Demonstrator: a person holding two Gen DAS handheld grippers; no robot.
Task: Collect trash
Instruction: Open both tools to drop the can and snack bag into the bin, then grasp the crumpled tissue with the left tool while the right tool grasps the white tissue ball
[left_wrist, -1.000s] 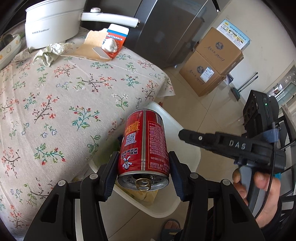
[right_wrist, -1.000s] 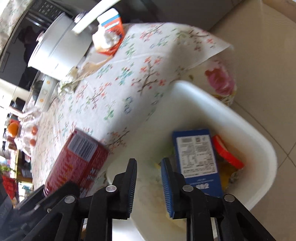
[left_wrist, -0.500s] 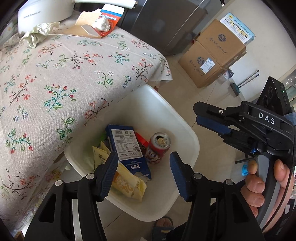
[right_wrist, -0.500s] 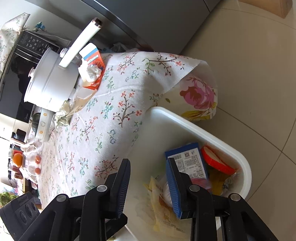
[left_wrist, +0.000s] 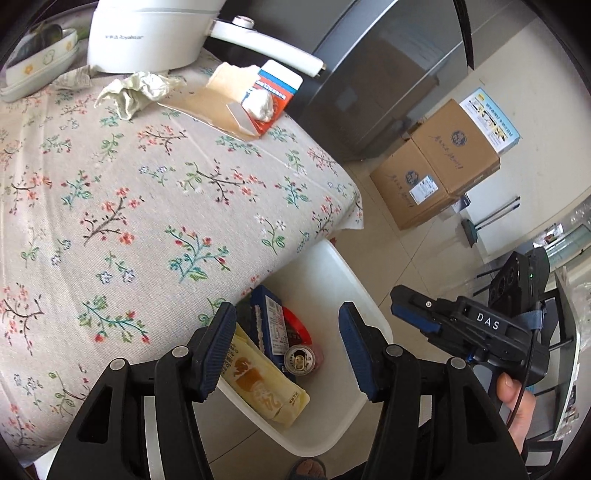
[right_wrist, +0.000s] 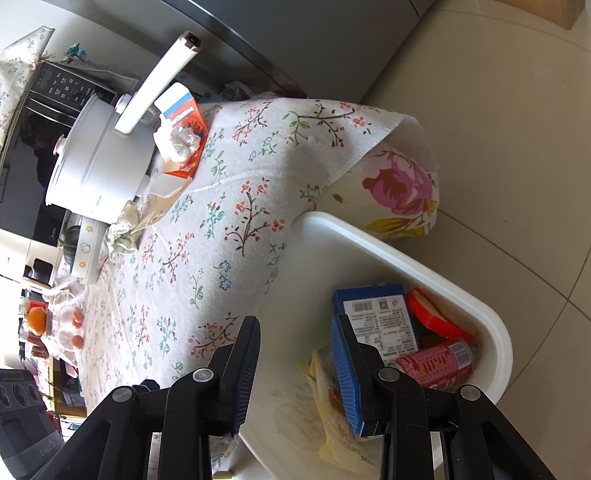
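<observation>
The white plastic bin (left_wrist: 369, 373) stands on the floor against the near edge of the bench, whose floral tablecloth (left_wrist: 147, 221) hangs over the corner. Inside the bin lie a red drink can (right_wrist: 436, 363) on its side against the far wall, a blue carton (right_wrist: 376, 317) with a white label, a red-and-white wrapper (right_wrist: 436, 315) beside the carton, and a yellow snack packet (left_wrist: 258, 384) nearest the bin's front rim.

The left hand-held gripper (left_wrist: 288, 354) hovers above the bin with its jaws spread wide and nothing between them. The right hand-held gripper (right_wrist: 295, 369) is also above the bin, its jaws apart and empty.

Judged from this, the step in hand is the gap between a drop into the bin and the next pickup. Trash is left on the bench, all at the end far from the bin: a crumpled pale-green paper wad (left_wrist: 136, 90), a torn brown cardboard sheet (left_wrist: 218, 99), and an opened orange-and-white carton (left_wrist: 273, 92) with a white tissue ball (left_wrist: 258, 105) resting on it. These sit just in front of the white electric pot (left_wrist: 147, 33) with its long handle.

The next move likely calls for one hand-held gripper to travel across the bench away from the bin, line its open jaws around one of these pieces, probably the paper wad or the tissue ball, and close gently, since both are soft and light. The pot handle overhangs the carton, so the approach should stay low and clear of it.
</observation>
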